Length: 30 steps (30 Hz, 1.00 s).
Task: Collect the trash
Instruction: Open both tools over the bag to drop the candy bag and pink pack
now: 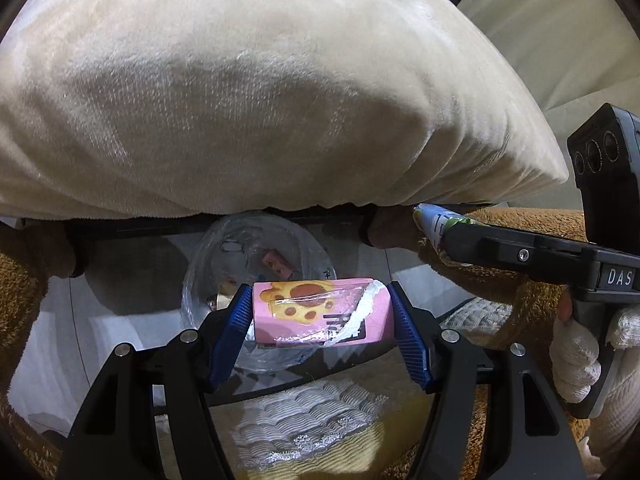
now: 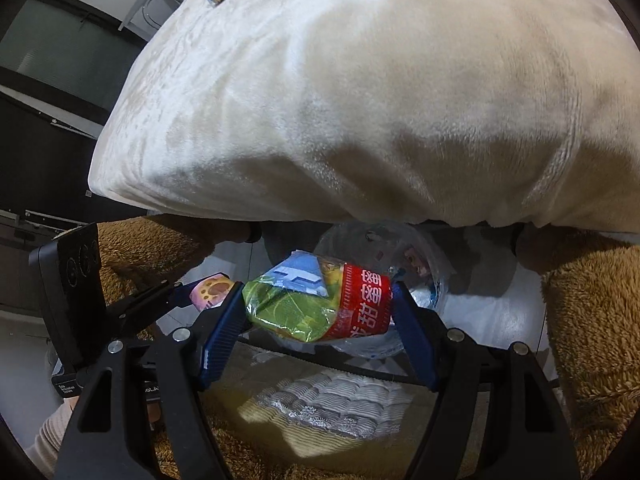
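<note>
While clamped: hand-held gripper [image 1: 322, 312], pink wrapper [image 1: 320, 310].

The big cream pillow [image 1: 256, 92] looks like short-pile plush cloth with a soft sheen. The brown blanket [image 2: 592, 304] beside it is shaggy, rough fleece. The pink wrapper [image 1: 322, 312] is glossy plastic film with a torn white paper-like strip. The green and red snack bag [image 2: 320, 304] is shiny, crinkled plastic. Behind them, the clear bag [image 1: 256, 248] is thin, wrinkled, see-through film. The blue fingers [image 1: 234, 332] carry ribbed matt pads on smooth black plastic arms with bright metal screws. The white glove [image 1: 576, 360] is knitted cloth.
</note>
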Each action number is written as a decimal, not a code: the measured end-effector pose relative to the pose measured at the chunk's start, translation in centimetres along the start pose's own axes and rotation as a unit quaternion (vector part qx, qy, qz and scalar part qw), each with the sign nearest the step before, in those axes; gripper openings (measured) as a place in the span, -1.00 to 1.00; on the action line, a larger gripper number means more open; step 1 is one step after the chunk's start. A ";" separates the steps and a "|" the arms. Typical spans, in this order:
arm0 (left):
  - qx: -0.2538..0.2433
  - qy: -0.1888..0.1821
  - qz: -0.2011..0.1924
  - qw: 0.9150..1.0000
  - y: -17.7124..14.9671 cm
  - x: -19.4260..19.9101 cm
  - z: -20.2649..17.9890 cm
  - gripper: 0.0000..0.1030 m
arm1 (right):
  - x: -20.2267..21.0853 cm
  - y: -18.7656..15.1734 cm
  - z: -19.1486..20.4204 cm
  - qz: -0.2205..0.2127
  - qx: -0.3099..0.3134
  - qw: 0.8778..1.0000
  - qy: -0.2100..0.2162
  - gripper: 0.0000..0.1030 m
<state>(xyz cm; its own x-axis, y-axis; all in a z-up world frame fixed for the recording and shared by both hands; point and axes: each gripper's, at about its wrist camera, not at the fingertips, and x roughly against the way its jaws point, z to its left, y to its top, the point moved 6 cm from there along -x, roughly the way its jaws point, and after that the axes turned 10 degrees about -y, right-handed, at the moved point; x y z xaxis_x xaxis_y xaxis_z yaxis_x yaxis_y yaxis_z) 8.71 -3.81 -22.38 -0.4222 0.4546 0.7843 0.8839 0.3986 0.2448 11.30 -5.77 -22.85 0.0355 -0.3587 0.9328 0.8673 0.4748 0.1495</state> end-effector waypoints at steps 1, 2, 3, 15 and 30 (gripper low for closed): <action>0.005 0.000 0.005 1.000 -0.1 -0.2 0.2 0.27 | -0.3 0.0 -0.1 0.005 -0.002 1.000 -0.002 0.39; 0.008 -0.001 0.009 1.000 -0.3 -0.1 0.4 0.27 | -0.5 -0.1 -0.2 0.009 -0.004 1.000 -0.005 0.39; 0.012 -0.002 0.013 1.000 -0.3 -0.5 0.2 0.27 | -0.7 -0.1 -0.3 0.013 -0.006 1.000 -0.007 0.39; 0.031 0.007 0.055 0.998 -1.1 -1.6 1.2 0.27 | -3.3 -0.6 -1.0 0.064 -0.042 0.997 -0.018 0.40; 0.038 0.018 0.074 0.996 -1.6 -2.1 1.5 0.51 | -3.1 -0.4 -1.0 0.062 -0.048 0.997 -0.020 0.59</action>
<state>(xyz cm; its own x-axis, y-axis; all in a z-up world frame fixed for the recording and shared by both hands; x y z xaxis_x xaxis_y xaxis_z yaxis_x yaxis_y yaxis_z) 7.83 -4.20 -25.30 -0.2798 0.4846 0.8288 0.9177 0.3885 0.0827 11.38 -5.66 -26.18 0.1273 -0.2686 0.9548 0.9011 0.4337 0.0019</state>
